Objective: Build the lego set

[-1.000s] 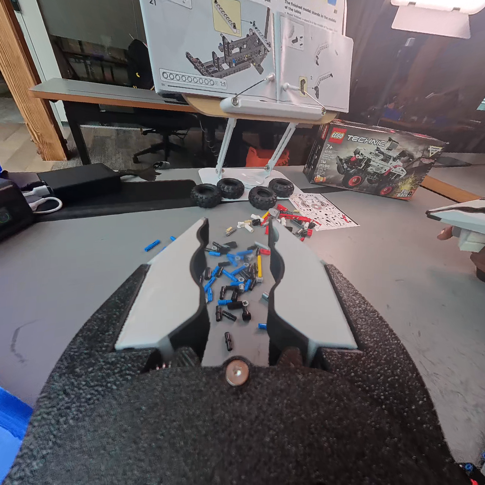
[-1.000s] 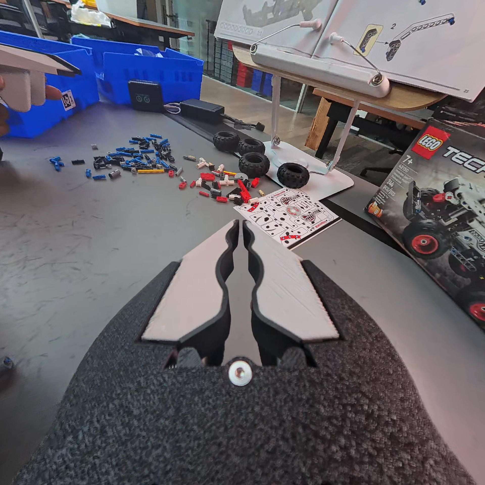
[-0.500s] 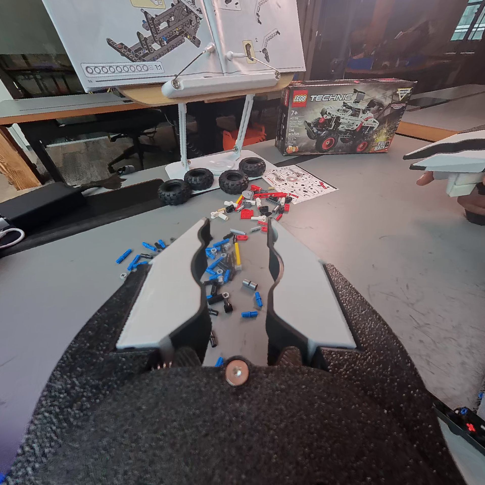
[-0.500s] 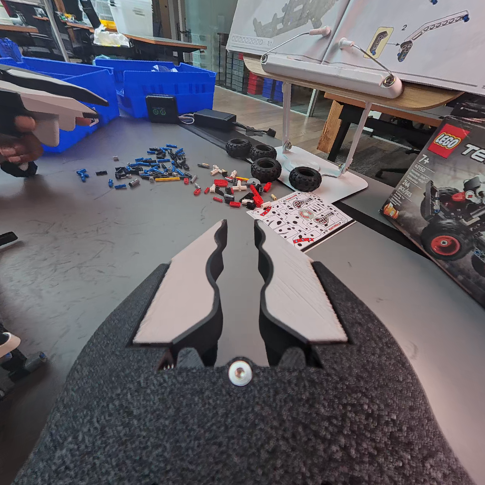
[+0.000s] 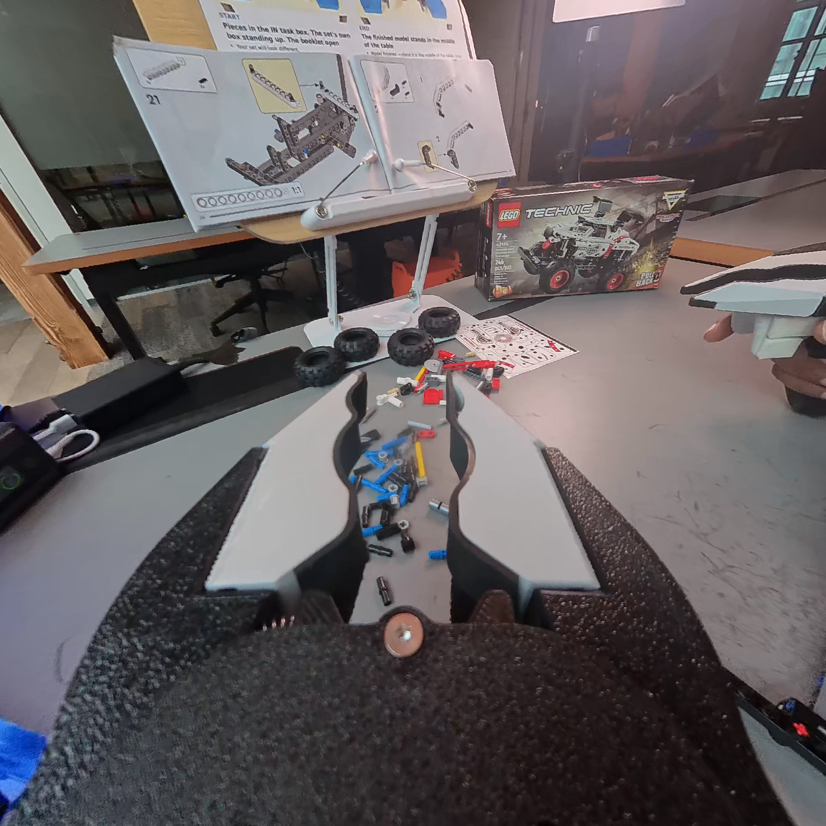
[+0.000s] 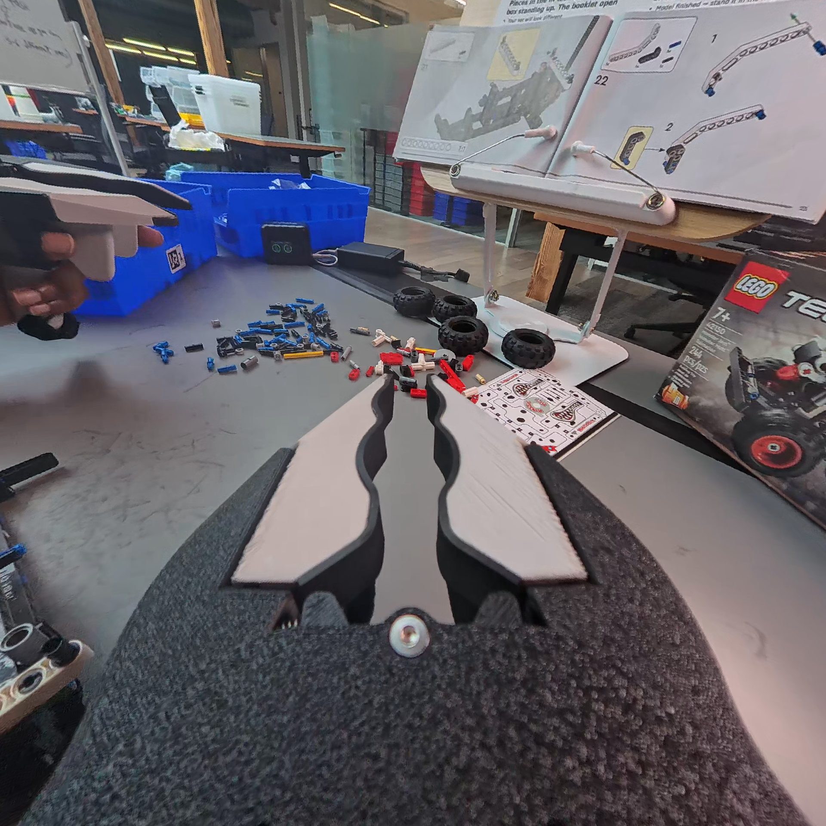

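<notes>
Loose Lego pieces lie on the grey table [image 5: 670,447]. A cluster of blue and black pins [image 5: 389,482] with a yellow axle lies below my left gripper [image 5: 404,384], which is open and empty above them. The pins also show in the right wrist view [image 6: 277,330]. My right gripper [image 6: 409,384] is open with a narrow gap and empty, its tips just short of the red and white pieces [image 6: 415,362]. Several black tyres [image 6: 462,335] lie by the booklet stand. A part-built model [image 6: 27,657] sits at the lower left edge.
The open instruction booklet [image 5: 277,134] rests on a white stand [image 6: 558,192]. The set's box [image 5: 576,237] stands at the back right, with a sticker sheet [image 6: 541,406] in front of it. Blue bins [image 6: 286,210] and a black power adapter [image 6: 371,257] lie at the far left.
My right gripper went from nearly shut to open, then narrowed a little, and moved closer to the red pieces. My left gripper's jaws narrowed slightly while its view swung over the pins.
</notes>
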Demonstrator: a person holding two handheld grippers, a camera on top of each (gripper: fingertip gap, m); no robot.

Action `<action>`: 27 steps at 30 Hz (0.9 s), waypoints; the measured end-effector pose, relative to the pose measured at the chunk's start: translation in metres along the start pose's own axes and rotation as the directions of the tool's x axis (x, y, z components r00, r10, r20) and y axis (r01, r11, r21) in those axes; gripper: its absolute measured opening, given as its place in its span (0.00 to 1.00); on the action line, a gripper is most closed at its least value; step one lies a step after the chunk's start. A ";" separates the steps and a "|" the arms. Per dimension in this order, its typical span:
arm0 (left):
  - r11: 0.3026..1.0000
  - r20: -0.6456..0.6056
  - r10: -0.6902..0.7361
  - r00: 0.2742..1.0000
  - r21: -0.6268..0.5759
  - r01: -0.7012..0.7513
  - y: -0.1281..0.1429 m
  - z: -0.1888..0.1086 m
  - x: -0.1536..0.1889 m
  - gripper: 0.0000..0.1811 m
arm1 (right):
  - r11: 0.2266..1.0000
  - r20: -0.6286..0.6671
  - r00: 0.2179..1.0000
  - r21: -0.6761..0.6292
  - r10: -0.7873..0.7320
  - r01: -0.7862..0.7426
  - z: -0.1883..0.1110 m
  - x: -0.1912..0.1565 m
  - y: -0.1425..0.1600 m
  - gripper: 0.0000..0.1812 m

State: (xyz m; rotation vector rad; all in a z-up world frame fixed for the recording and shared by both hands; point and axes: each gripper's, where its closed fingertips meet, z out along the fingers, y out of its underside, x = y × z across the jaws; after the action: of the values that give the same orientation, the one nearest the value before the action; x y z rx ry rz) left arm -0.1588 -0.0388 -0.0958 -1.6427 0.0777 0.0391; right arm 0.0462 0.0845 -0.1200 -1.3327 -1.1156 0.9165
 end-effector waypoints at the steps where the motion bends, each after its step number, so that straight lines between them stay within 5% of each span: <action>1: 1.000 0.016 0.011 1.000 0.011 -0.011 -0.004 -0.003 -0.005 0.19 | 1.000 -0.008 1.000 0.008 -0.009 0.009 0.000 0.000 -0.002 0.07; 9: 0.995 0.058 -0.074 0.996 0.072 0.070 -0.014 -0.016 -0.028 0.17 | 0.970 -0.249 0.968 0.242 0.029 0.033 -0.034 0.039 -0.053 0.07; 14: 0.989 0.043 -0.122 0.992 0.087 0.118 -0.017 -0.015 -0.028 0.17 | 0.968 -0.321 0.947 0.238 0.001 0.080 -0.027 0.059 -0.062 0.07; 21: 0.993 0.038 -0.096 0.995 0.070 0.093 -0.011 -0.012 -0.022 0.16 | 0.958 -0.318 0.948 0.269 -0.009 0.099 0.078 0.111 -0.136 0.06; 27: 0.986 -0.024 -0.169 0.985 0.006 0.169 0.012 0.002 -0.008 0.15 | 0.980 -0.291 0.951 0.132 -0.105 0.149 0.192 0.143 -0.167 0.04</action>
State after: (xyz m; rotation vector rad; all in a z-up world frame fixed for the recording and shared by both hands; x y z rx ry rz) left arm -0.1672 -0.0377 -0.1077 -1.6371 -0.0435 -0.1104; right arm -0.1198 0.2620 0.0422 -1.2068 -0.8809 0.6770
